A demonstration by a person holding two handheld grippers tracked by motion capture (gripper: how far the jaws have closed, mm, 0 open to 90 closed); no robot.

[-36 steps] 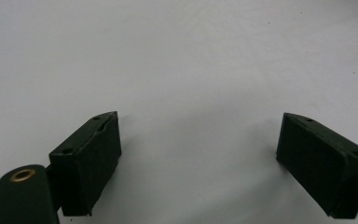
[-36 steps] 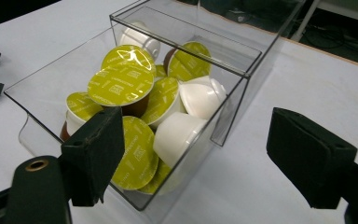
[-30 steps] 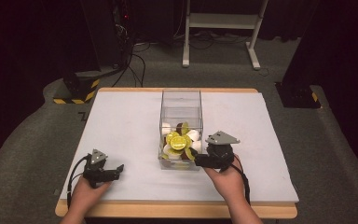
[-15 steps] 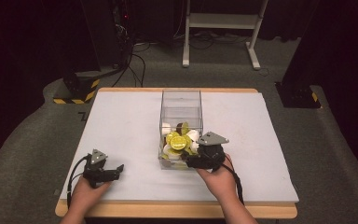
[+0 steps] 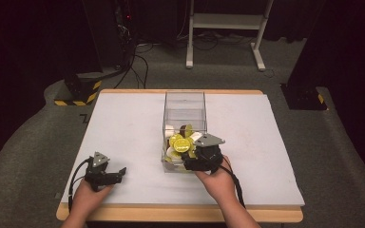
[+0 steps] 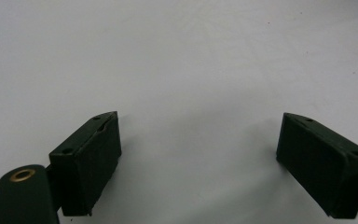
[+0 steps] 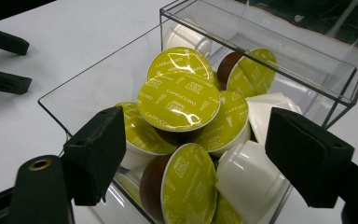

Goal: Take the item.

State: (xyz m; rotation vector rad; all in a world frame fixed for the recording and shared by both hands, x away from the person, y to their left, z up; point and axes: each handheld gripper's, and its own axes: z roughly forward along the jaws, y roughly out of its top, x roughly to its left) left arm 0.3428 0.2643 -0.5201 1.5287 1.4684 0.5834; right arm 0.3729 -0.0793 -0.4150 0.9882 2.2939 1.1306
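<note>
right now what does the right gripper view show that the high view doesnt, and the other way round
Right gripper view alone: the word cappuccino printed on the top capsule, a brown-sided capsule standing on edge, and white capsule cups lying bottom-up beside it. The open jaws of the right gripper stand apart over the heap, gripping nothing.

High view alone: the whole white table, the person's hands, the floor, a white stand and dark equipment behind.

Both: the clear box of yellow-green lidded capsules, and the left gripper resting on the table.

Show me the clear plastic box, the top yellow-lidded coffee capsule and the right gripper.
clear plastic box [image 5: 184, 97]: high view, far rim.
top yellow-lidded coffee capsule [image 7: 179, 101]: right gripper view, foil lid.
right gripper [image 7: 193, 156]: right gripper view, between open fingers.
</note>
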